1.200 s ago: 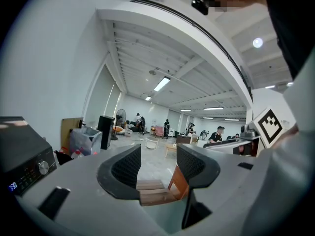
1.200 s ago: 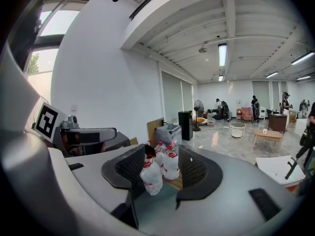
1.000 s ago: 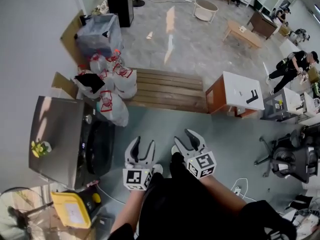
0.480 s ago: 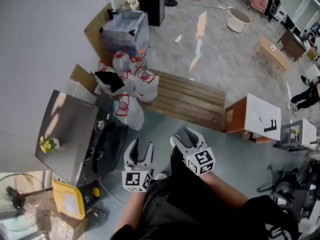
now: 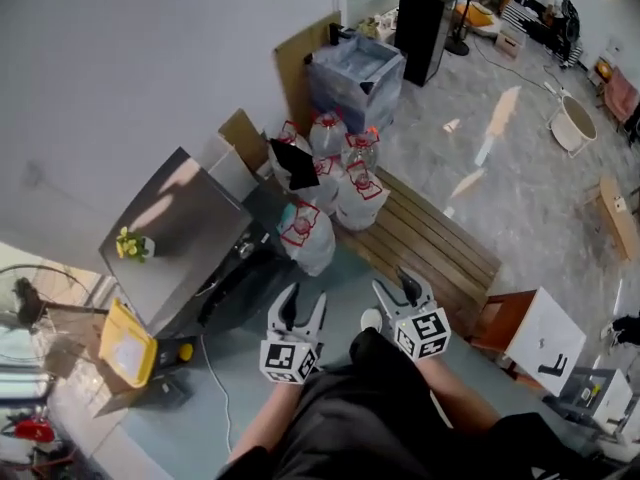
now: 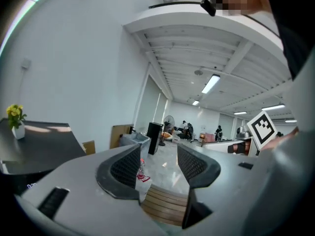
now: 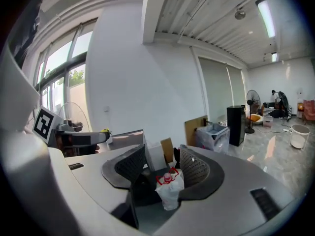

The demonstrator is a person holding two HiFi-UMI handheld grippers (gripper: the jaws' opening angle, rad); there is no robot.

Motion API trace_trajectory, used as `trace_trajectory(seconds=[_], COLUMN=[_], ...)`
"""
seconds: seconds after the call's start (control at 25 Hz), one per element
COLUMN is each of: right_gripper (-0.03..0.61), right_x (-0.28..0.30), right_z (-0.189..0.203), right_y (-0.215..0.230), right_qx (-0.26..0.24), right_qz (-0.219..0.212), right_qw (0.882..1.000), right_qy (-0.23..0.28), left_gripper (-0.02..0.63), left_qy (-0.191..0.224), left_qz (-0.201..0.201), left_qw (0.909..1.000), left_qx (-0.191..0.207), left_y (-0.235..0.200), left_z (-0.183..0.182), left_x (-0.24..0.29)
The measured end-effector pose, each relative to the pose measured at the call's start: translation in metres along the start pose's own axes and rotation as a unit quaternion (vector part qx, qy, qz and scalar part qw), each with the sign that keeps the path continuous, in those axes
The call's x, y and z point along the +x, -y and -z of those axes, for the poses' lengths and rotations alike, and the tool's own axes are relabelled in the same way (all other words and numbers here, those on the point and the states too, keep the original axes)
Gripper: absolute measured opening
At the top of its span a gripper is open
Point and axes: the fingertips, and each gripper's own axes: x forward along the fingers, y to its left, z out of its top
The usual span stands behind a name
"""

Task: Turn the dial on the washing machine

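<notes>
Both tongs stand open and empty: the left tongs [image 5: 303, 306] and right tongs [image 5: 400, 290] hang side by side above the floor, near the grey-topped washing machine with a dark front [image 5: 185, 230] but apart from it. Its dial is too small to make out.

Only the head view shows the whole machine and the yellow-lidded plastic box [image 5: 124, 345] on the floor beside it. The left gripper view catches just the machine's top and the yellow flowers in a small white pot [image 6: 15, 119] on it. The right gripper view looks between its jaws at a clear plastic bag with red print [image 7: 170, 188], which lies far off.

More such bags are heaped by the wooden slatted platform [image 5: 435, 246], their contents unclear and the red print unreadable. A large box lined with clear plastic sheet [image 5: 355, 68] stands behind them.
</notes>
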Motion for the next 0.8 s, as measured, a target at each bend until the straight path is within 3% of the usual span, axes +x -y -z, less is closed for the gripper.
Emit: trace_trajectory(seconds=[0.24, 0.52, 0.8], right_gripper=[0.202, 0.202, 0.202], right_x=[0.029, 0.066, 0.100], right_z=[-0.002, -0.014, -0.008], right_y=[0.001, 0.002, 0.012], right_qx=[0.004, -0.009, -0.018], right_qz=[-0.065, -0.135, -0.161], right_qw=[0.998, 0.991, 0.986], right_qy=[-0.011, -0.011, -0.036], left_gripper=[0.212, 0.212, 0.212], left_qy=[0.008, 0.016, 0.010], left_qz=[-0.067, -0.145, -0.216], left_qw=[0.9977, 0.9890, 0.9751], left_qx=[-0.008, -0.025, -0.051], left_y=[-0.014, -0.033, -0.069], left_z=[-0.003, -0.005, 0.010], left_x=[0.009, 0.015, 0.013])
